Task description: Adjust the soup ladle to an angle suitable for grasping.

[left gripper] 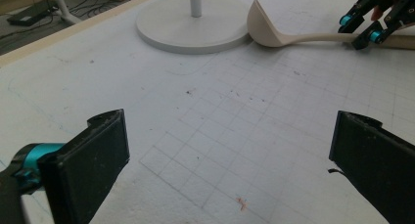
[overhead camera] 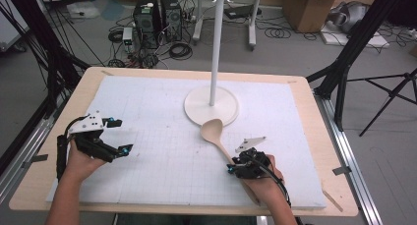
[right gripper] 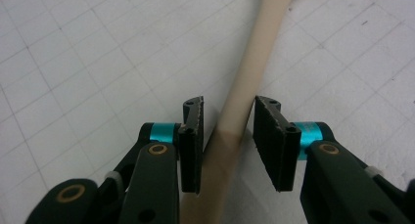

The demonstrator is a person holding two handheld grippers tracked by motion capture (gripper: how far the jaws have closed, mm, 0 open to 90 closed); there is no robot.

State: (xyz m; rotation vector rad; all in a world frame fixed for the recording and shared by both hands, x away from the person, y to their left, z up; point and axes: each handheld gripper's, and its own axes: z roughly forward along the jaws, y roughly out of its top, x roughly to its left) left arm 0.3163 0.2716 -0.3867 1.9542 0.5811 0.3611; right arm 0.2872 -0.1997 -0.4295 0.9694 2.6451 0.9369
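Left gripper (overhead camera: 121, 135) fingers spread wide; right gripper (right gripper: 227, 143) fingers narrowly parted, pointing down

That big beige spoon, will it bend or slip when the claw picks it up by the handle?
The spoon looks rigid, one moulded piece, so it probably won't flop. Its handle looks smooth and narrow, so it might twist between the right claw pads. The bowl sits far from the grip, so that end will likely droop.

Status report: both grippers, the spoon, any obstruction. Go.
Left gripper open, idle over the mat. Right gripper open, jaws straddling the spoon handle, not yet clamped. Spoon bowl beside the stand base. Nothing in the way.
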